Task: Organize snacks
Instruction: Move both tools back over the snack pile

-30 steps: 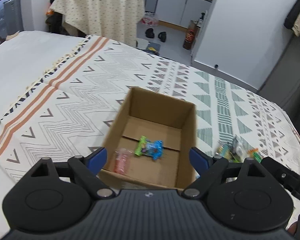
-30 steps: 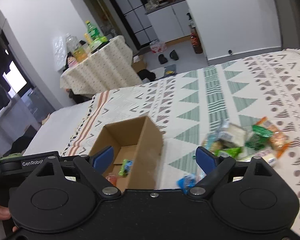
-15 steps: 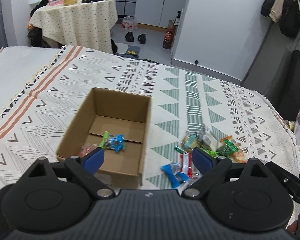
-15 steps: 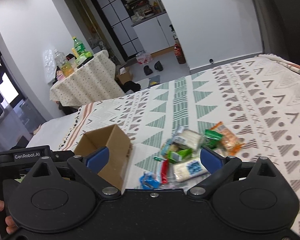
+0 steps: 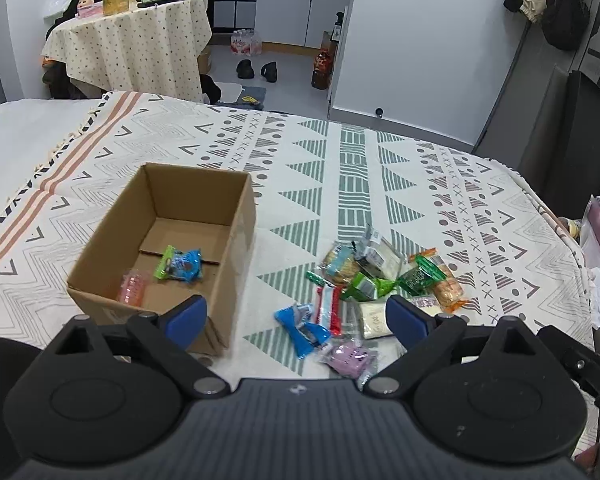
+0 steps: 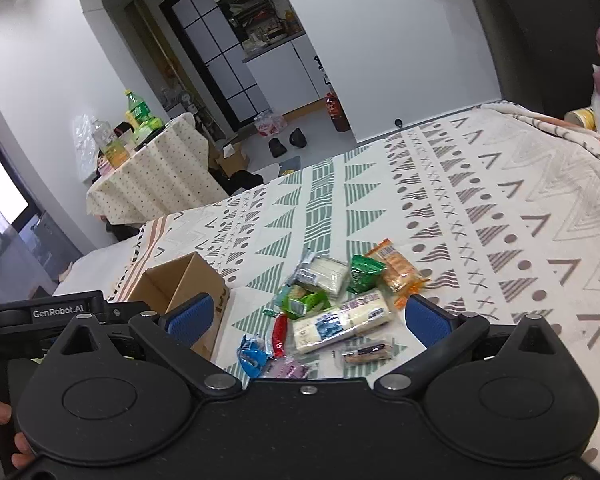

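My right gripper [image 6: 307, 318] hangs above the bed [image 6: 500, 216] with its jaws spread wide and nothing between them. The loose snack pile [image 6: 332, 300] lies straight ahead of it and just below, framed between the two blue pads. Nearest its centre line is the long white packet [image 6: 342, 322], whose long axis runs across my jaws, rising a little toward the right pad. I judge that a closing stroke would meet its ends, not its narrow sides, so the wrist wants a turn first.

My left gripper [image 5: 296, 318] is also wide open and empty. From it the pile [image 5: 364, 280] lies ahead and toward the right pad, with the blue wrapper [image 5: 302, 328] and the purple packet [image 5: 350, 356] closest in. The cardboard box [image 5: 240, 232] sits ahead and to the left of that gripper, its near corner just past the left pad, with a green-and-blue sweet [image 5: 180, 265] and a pink packet [image 5: 132, 286] already inside.

So the right gripper looks better placed to pick, and the box lies off to its left.
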`<state>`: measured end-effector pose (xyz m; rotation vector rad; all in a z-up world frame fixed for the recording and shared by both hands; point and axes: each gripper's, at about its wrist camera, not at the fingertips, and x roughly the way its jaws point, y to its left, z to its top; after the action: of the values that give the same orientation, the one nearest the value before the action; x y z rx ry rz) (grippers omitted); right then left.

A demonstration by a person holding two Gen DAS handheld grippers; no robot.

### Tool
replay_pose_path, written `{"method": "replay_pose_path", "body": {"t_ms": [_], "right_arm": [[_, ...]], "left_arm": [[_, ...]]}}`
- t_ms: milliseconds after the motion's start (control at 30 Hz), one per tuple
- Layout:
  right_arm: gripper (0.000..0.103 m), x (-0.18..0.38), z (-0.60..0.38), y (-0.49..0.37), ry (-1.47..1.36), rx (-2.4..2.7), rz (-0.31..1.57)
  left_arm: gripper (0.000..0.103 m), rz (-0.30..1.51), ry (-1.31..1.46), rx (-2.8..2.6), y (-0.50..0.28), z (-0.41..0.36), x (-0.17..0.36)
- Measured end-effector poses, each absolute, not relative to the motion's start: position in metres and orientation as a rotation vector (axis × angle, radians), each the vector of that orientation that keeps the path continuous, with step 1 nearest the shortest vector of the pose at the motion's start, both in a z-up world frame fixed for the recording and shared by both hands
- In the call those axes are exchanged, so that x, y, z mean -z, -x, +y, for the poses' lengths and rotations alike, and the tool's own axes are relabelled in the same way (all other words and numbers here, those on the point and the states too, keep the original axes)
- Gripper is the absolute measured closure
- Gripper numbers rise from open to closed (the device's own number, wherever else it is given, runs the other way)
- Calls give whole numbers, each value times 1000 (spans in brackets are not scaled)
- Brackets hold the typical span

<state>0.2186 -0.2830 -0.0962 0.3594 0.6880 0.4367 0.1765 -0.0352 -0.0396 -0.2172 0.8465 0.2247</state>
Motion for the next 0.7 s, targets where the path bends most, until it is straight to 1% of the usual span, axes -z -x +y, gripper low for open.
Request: {"method": "replay_pose_path", "body": {"t_ms": [200, 267, 400, 467, 567, 700], "right_arm": [[2, 117, -293, -227, -384, -437, 727], [10, 126, -294, -234, -399, -430, 762], [17, 135, -296, -243, -415, -421, 787], [22, 140, -296, -248, -420, -407, 804], [26, 147, -295, -255, -430, -399, 831], [29, 155, -292, -262, -409, -395, 861]], "left_arm": [[7, 862, 204, -200, -181, -57, 55], [7, 878, 212, -193, -186, -59, 63], [9, 904, 222, -187, -195, -62, 77], [9, 916, 219, -183, -200, -65, 84], [11, 935, 226, -173, -206, -67, 96], [18, 967, 241, -151, -214, -70, 114]]}}
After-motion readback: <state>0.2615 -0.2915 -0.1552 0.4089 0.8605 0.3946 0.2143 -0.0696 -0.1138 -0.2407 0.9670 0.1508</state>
